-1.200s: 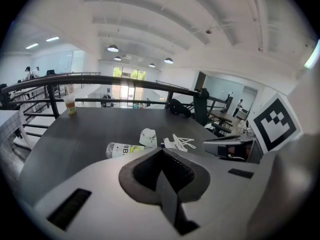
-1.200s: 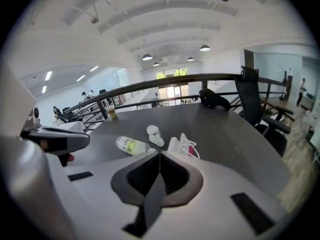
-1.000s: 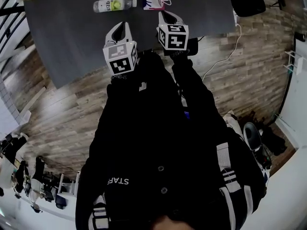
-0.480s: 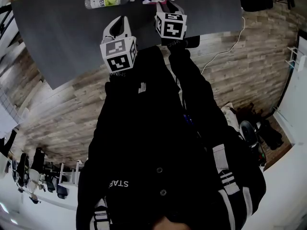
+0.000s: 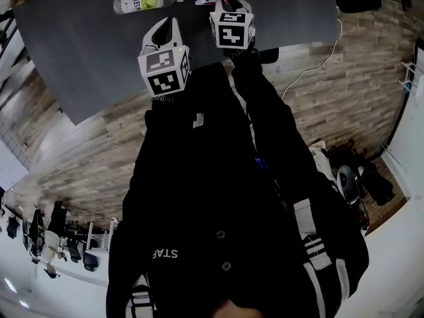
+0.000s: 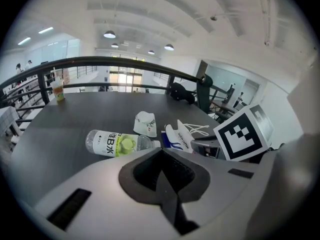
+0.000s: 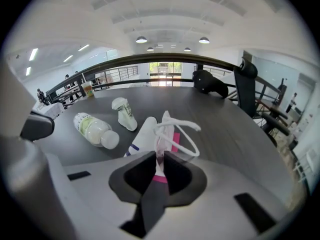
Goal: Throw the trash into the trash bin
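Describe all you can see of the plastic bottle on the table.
The bottle is clear plastic with a white label carrying green print and a pale cap. It lies on its side on the dark grey table, cap end toward the bag, with a crumpled paper cup just beyond it, apart from both. Only the table touches it. Whether it holds liquid I cannot tell.

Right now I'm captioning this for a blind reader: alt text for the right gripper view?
The right claw, which has just been closing, pinches the edge of a white paper bag with loop handles on a dark table. A plastic bottle and crushed paper cup lie beyond, left.
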`<state>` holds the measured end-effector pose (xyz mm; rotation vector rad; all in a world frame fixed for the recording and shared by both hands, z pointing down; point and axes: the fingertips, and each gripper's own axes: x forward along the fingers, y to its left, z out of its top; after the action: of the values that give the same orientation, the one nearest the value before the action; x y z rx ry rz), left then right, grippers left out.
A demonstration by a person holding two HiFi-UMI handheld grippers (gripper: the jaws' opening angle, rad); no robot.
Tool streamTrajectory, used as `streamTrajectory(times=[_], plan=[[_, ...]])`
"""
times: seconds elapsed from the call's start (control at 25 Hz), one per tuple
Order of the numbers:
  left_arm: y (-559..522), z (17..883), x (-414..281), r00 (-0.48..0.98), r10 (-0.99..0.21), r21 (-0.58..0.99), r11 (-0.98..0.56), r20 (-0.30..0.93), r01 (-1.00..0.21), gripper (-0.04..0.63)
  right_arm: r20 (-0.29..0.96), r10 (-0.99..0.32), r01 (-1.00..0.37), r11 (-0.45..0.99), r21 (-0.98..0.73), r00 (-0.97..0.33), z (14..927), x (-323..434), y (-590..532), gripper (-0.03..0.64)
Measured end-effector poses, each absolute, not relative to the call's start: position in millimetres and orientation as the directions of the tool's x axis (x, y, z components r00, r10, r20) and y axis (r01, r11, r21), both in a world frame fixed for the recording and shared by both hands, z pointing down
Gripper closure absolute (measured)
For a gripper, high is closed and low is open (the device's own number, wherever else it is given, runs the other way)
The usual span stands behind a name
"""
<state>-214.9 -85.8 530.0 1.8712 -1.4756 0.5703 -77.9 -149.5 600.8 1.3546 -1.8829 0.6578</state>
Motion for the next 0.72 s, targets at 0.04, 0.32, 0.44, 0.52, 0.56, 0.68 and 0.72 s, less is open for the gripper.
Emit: streamTrajectory(times=[0.04,0.32,0.44,0.52,0.56,0.68,0.72], plan=[[-86,529,-214,0.263,-0.665,0.237,-0.132,0.699,-0.963,0.595,0.786,-0.587,-0.944,0.329,0.012,-0.195,600,-78,-150,0.566],[-85,521,-196,0.28,-0.661,0.232,-0.162,0.696,-0.959,0.595,0.761,-0.617,-0.944,0.328,0.017,-0.2,581,-63,-141,0.586],[-85,516,-184,0.295,-0.662,0.23,-0.186,0.689,-0.955,0.595,0.743,-0.641,-0.95,0.312,0.022,-0.194,569,-51,-135,0.589],[-85,512,-174,0.308,-0.662,0.229,-0.206,0.684,-0.951,0.595,0.732,-0.655,-0.954,0.298,0.021,-0.188,560,-41,-129,0.59],[-85,510,-169,0.314,-0.661,0.229,-0.215,0.681,-0.949,0.595,0.726,-0.661,-0.956,0.291,0.017,-0.189,555,-36,-126,0.591],[-84,504,-151,0.335,-0.658,0.233,-0.24,0.675,-0.942,0.595,0.707,-0.68,-0.961,0.275,0.001,-0.194,538,-22,-116,0.591],[-83,502,-145,0.343,-0.655,0.234,-0.251,0.673,-0.939,0.595,0.699,-0.688,-0.964,0.267,-0.001,-0.192,533,-17,-113,0.591]])
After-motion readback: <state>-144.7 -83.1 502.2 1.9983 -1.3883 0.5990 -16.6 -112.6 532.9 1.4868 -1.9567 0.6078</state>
